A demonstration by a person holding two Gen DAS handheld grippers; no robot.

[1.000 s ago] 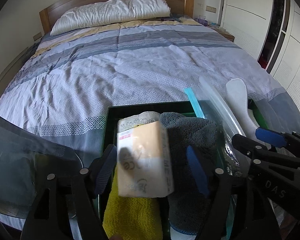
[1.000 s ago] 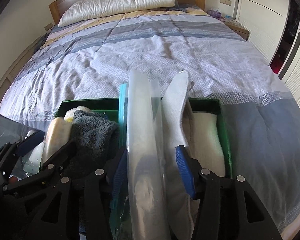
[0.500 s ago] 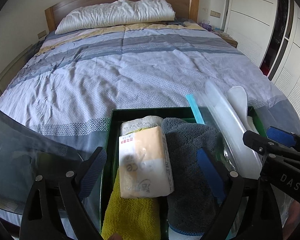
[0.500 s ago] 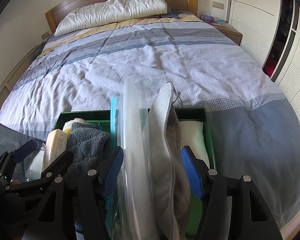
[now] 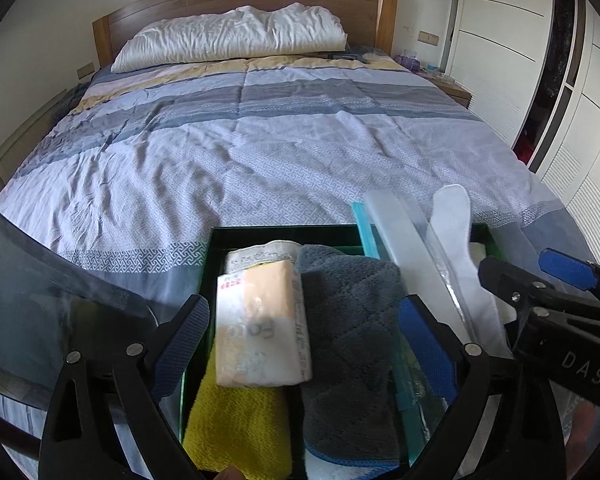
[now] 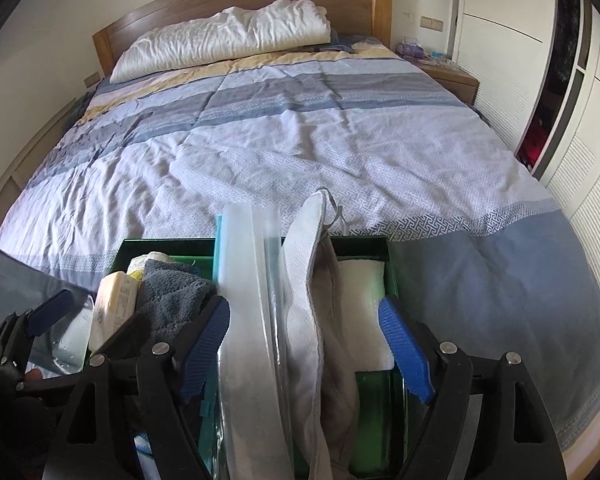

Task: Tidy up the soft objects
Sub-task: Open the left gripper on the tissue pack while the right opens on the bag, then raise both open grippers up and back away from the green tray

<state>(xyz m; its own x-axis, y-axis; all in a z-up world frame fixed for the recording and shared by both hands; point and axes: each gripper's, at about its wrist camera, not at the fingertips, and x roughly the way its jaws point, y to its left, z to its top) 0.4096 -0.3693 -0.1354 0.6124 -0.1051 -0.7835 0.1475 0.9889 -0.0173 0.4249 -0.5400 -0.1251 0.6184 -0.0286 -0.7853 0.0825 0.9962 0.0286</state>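
Both grippers, left (image 5: 304, 340) and right (image 6: 304, 344), gape wide, gripping nothing; pouch (image 6: 248, 320) at 12 o'clock looks ready to flop from the bin (image 6: 388, 264).

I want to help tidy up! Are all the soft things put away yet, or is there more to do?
Nearly done, it seems. The green box already holds the tissue pack, yellow cloth, grey towel, clear zip bag and white cloth. The left gripper and right gripper are both open, holding nothing. I see nothing loose on the bed.
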